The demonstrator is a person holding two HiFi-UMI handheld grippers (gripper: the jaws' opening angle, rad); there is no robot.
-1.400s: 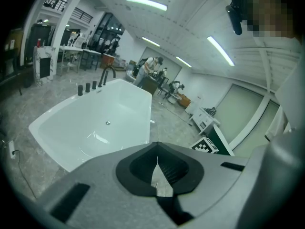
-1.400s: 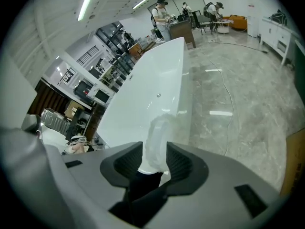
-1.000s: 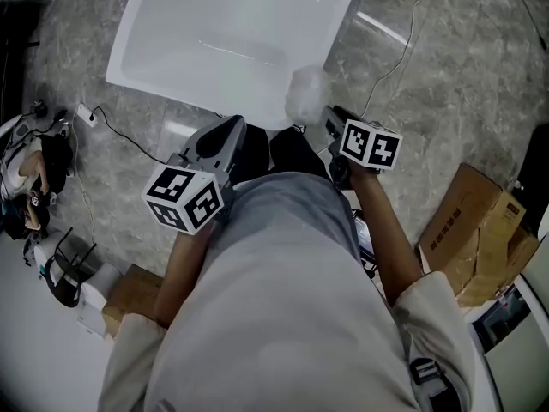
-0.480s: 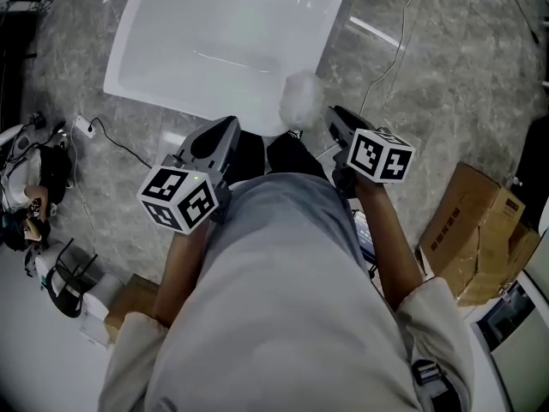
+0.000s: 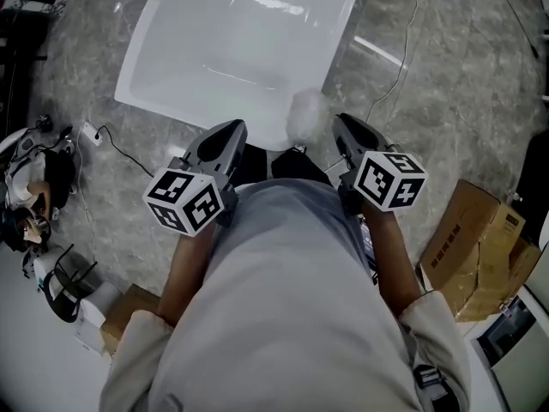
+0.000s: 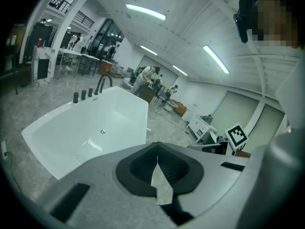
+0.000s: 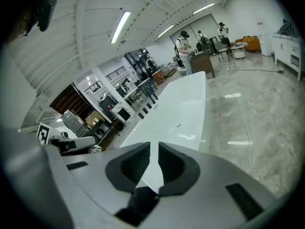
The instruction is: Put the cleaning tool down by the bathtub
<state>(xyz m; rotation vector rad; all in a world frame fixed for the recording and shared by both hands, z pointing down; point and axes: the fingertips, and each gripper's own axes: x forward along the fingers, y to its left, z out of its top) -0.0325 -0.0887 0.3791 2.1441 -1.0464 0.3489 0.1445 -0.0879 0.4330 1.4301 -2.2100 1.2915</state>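
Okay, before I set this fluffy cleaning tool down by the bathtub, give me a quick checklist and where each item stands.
1. Left gripper free: jaws together, nothing between them. Ok.
2. Right gripper holding the cleaning tool: the white puff sits at its tip in the head view, but its own view shows only a narrow slit with white in it. Cannot tell.
3. Bathtub close ahead: its near corner lies just beyond both grippers. Ok.
4. Landing spot: the floor right of the tub is bare marble. Ok.
5. Cable crosses that floor, so place short of it. Not ok.
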